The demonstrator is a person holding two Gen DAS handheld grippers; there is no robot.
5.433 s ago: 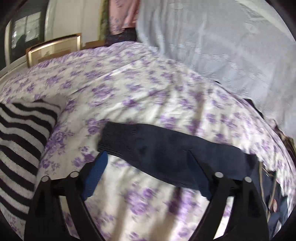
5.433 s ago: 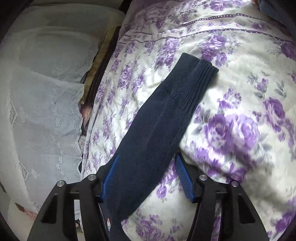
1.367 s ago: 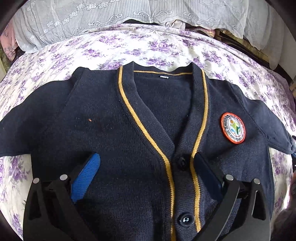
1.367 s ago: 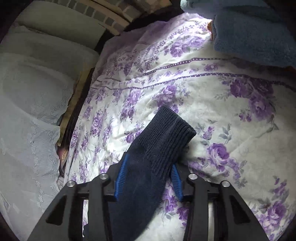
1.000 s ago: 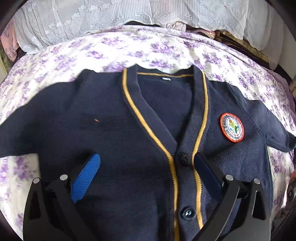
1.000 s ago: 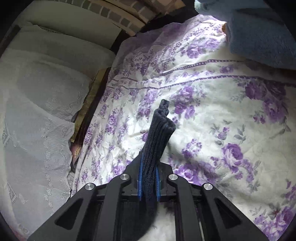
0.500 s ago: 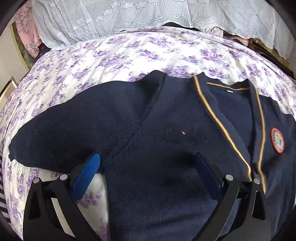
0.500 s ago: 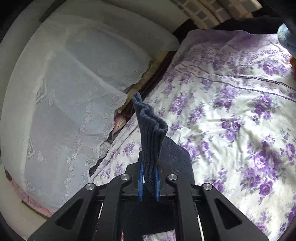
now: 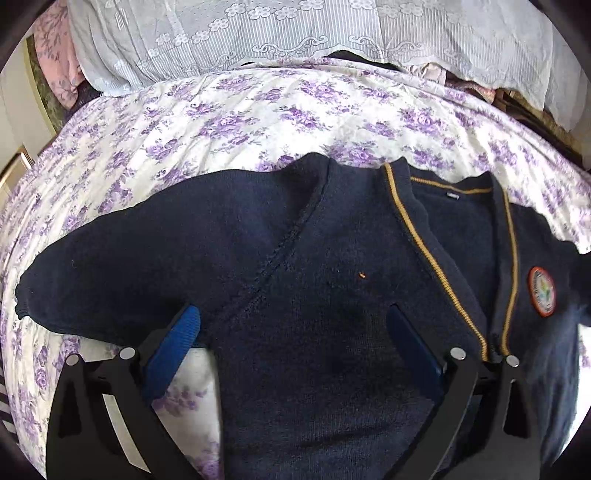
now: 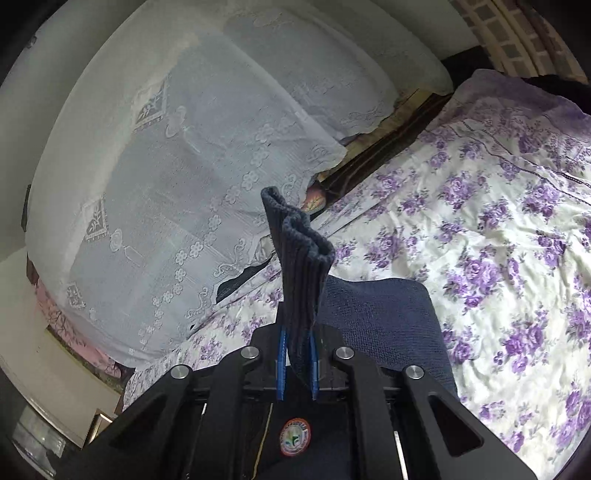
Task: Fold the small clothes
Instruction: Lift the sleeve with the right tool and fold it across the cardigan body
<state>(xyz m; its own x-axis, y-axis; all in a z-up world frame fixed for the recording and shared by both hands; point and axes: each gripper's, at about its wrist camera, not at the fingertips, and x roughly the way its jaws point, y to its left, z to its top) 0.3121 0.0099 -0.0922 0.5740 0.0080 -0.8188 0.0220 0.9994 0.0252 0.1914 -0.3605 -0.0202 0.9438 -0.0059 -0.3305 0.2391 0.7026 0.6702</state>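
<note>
A navy cardigan (image 9: pixel 332 295) with yellow trim and a round badge (image 9: pixel 542 291) lies face up on the floral bedsheet (image 9: pixel 240 118). My left gripper (image 9: pixel 291 317) hovers open over its chest and armpit seam, one blue pad on each side, nothing pinched. In the right wrist view my right gripper (image 10: pixel 297 350) is shut on the ribbed sleeve cuff (image 10: pixel 299 251), which stands up from the pads above the bed. The rest of that sleeve (image 10: pixel 380 317) trails down beside the fingers, and the badge (image 10: pixel 294 436) shows below them.
Pale lace-covered pillows (image 10: pixel 177 166) line the head of the bed, also in the left wrist view (image 9: pixel 295 33). A dark wooden bed edge (image 10: pixel 388 147) runs beside them. A striped cloth (image 9: pixel 4 402) peeks in at the far left. Open floral sheet (image 10: pixel 517 240) lies to the right.
My right gripper has risen and rolled with the cuff, lifting the sleeve off the sheet towards the pillows. My left gripper has slid from the button band to the cardigan's other sleeve side, still open.
</note>
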